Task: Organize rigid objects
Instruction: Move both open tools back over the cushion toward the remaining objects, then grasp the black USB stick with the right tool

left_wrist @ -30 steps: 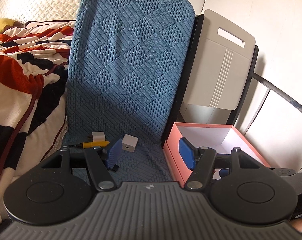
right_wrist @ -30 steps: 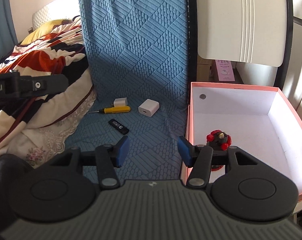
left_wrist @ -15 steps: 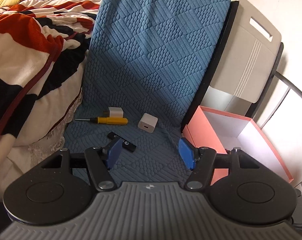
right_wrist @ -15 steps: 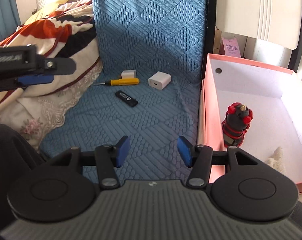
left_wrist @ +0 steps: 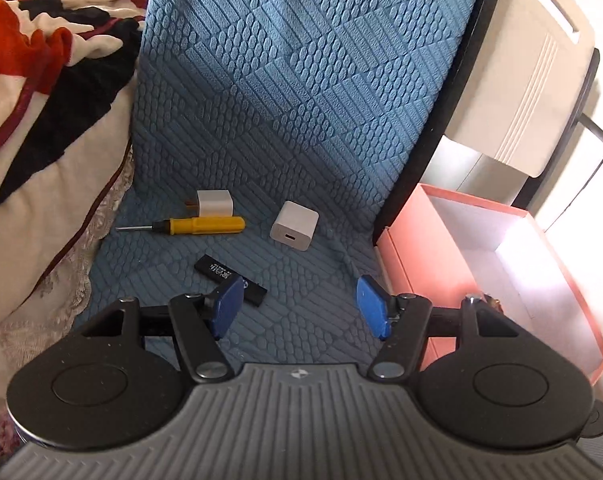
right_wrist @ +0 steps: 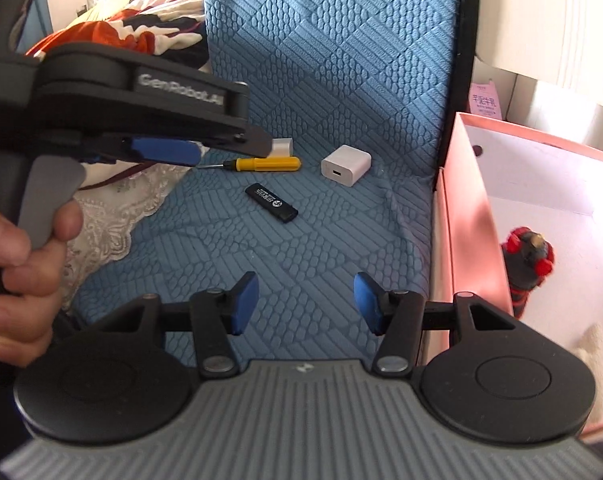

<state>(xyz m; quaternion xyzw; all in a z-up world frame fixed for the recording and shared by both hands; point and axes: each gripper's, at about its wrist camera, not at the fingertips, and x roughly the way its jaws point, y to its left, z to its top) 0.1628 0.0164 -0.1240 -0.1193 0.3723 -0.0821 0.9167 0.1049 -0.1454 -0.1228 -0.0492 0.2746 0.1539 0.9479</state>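
On the blue quilted mat (left_wrist: 285, 92) lie a black USB stick (left_wrist: 221, 274), a yellow screwdriver (left_wrist: 199, 225), a white charger cube (left_wrist: 294, 225) and a smaller white plug (left_wrist: 213, 203). My left gripper (left_wrist: 299, 306) is open and empty just above the near end of the USB stick. My right gripper (right_wrist: 305, 302) is open and empty over bare mat, nearer than the USB stick (right_wrist: 272, 203), screwdriver (right_wrist: 261, 164) and charger (right_wrist: 345, 165). The pink box (right_wrist: 473, 216) on the right holds a black and red toy (right_wrist: 527, 268). The left gripper (right_wrist: 161, 151) shows side-on in the right wrist view.
A striped red, black and white blanket (left_wrist: 41, 80) with a lace edge lies left of the mat. A white board (left_wrist: 529, 80) leans behind the pink box (left_wrist: 421, 264). A white fluffy item (right_wrist: 591, 344) lies in the box's near corner.
Both grippers have moved forward and down toward the mat. The left one has swung left from the box edge to just above the USB stick. Both stay open.
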